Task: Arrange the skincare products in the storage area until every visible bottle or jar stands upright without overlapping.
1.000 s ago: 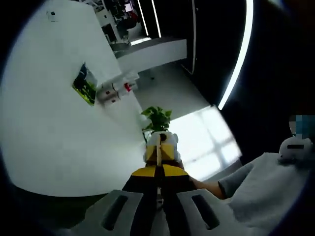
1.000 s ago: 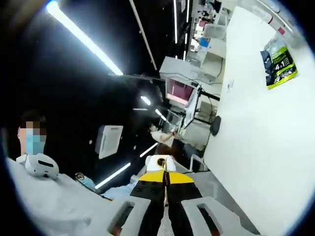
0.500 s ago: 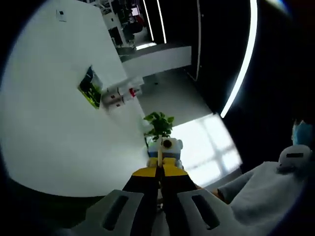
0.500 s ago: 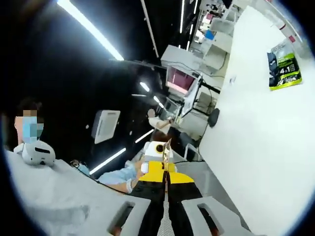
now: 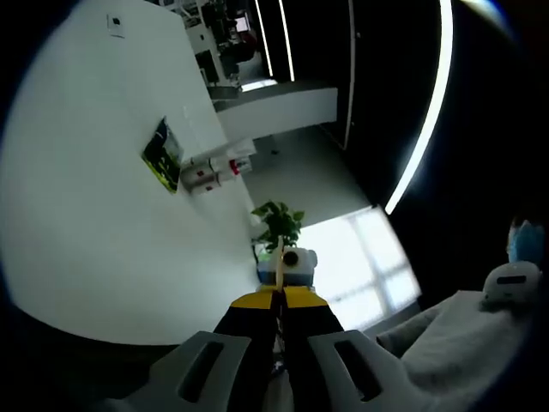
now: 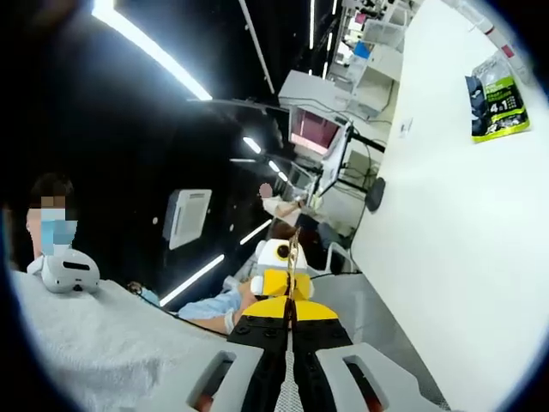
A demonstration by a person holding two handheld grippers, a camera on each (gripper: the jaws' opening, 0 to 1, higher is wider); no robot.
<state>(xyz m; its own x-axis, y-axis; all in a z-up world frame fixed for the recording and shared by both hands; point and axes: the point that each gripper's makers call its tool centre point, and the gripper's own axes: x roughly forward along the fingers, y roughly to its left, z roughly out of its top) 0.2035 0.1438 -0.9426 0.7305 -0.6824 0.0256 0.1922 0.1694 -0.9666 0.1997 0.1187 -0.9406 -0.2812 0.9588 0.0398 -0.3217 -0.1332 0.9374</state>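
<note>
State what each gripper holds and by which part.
Nothing: the left gripper and right gripper both have their jaws closed together with no object between them.

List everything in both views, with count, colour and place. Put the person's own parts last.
Table: one, white, left of the left gripper view and right of the right gripper view.
Pouch: one, green and black, flat on the table.
Boxes: a few, white with red marks, at the table edge beside the pouch; exact count unclear.
Plant: one, green, past the table edge.
Monitor: one, pinkish screen, on a desk in the background.
Ceiling lights: several, white strips.
Left claw: one, yellow and black, shut.
Right claw: one, yellow and black, shut.
Sleeve: one, light blue, left of the right claw.
</note>
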